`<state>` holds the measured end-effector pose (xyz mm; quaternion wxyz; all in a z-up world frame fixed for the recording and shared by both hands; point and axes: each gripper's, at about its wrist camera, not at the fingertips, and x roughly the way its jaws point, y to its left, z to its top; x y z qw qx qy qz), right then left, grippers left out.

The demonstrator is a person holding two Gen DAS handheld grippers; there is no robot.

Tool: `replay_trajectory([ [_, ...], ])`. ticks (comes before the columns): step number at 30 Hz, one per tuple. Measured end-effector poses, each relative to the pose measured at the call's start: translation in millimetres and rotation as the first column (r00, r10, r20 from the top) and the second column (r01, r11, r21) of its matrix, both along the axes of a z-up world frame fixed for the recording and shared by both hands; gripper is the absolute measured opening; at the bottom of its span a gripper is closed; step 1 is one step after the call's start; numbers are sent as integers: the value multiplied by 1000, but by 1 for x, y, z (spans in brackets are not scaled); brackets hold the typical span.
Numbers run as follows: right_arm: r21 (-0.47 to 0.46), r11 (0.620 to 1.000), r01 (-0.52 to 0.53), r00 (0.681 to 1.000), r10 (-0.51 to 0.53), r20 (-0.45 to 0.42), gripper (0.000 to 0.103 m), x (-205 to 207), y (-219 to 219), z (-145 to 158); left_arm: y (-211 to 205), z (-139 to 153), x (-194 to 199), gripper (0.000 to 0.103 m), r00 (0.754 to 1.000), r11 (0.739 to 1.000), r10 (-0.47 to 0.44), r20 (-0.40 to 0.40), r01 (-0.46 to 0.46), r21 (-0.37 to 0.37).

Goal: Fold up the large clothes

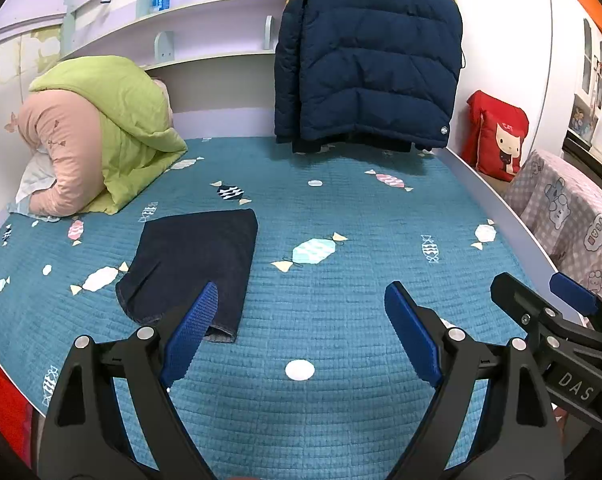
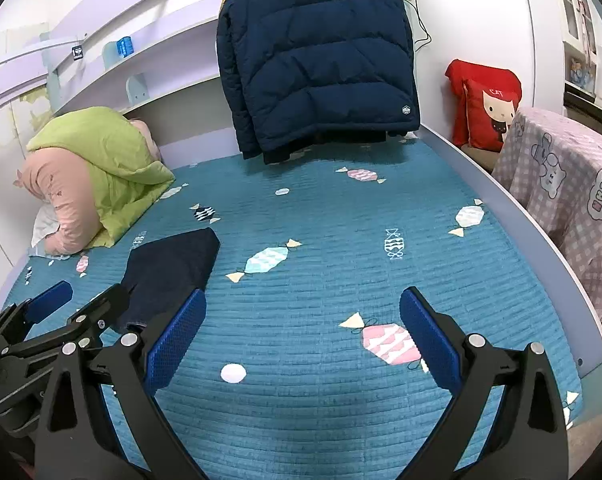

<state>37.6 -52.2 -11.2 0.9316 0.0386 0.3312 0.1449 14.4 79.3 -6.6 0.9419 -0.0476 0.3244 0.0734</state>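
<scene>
A folded dark navy garment (image 1: pixel 193 264) lies flat on the teal candy-print bed cover (image 1: pixel 341 208), left of centre; it also shows in the right wrist view (image 2: pixel 169 268). My left gripper (image 1: pixel 301 300) is open and empty, hovering above the cover just right of the garment's near edge. My right gripper (image 2: pixel 301 308) is open and empty above bare cover, to the right of the garment. The right gripper shows at the right edge of the left wrist view (image 1: pixel 541 296), and the left gripper at the lower left of the right wrist view (image 2: pixel 81 300).
A navy and yellow puffer jacket (image 1: pixel 365 56) hangs at the bed's far end. A green and pink quilt pile (image 1: pixel 101 136) sits at far left. A red cartoon cushion (image 1: pixel 497 136) and a checked cloth (image 1: pixel 573 216) lie beyond the bed's right rail. Shelves (image 1: pixel 205 20) line the back wall.
</scene>
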Motion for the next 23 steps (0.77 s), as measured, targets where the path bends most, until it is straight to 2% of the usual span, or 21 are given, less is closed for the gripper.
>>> replay_trajectory([
  [23, -19, 1000, -25, 1000, 25, -14, 94, 2, 1, -5, -1, -7, -1, 86, 1000, 1000, 14, -26, -13, 6],
])
